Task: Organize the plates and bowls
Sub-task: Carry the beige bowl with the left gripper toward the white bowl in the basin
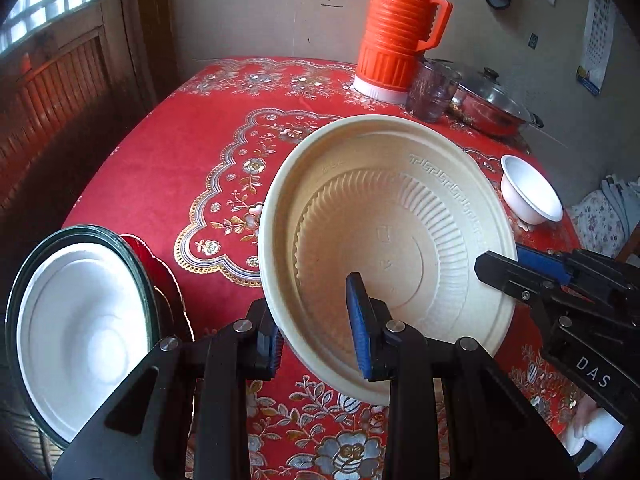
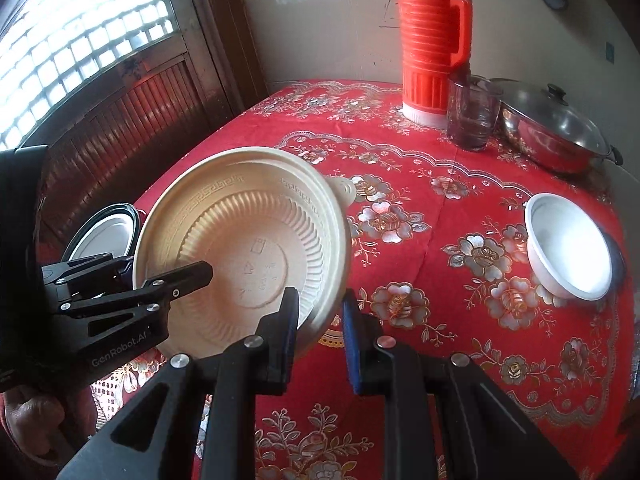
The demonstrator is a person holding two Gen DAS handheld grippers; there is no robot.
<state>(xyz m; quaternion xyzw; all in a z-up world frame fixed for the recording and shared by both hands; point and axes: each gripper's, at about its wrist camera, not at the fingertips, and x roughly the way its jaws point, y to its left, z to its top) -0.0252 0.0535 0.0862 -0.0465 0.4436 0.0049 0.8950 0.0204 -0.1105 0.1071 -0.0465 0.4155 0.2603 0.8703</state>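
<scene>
Both claws pinch the tilted plate [image 1: 384,240] at opposite rims: left claw [image 1: 316,344], right claw [image 2: 320,332]. Bare table [image 2: 420,240] lies between it and the bowl [image 2: 568,248].

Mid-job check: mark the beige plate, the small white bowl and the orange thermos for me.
beige plate [image 1: 384,236], left wrist view, on its ribbed inner face.
small white bowl [image 2: 568,248], right wrist view, on its white inside.
orange thermos [image 2: 428,40], right wrist view, on its ribbed body.
</scene>
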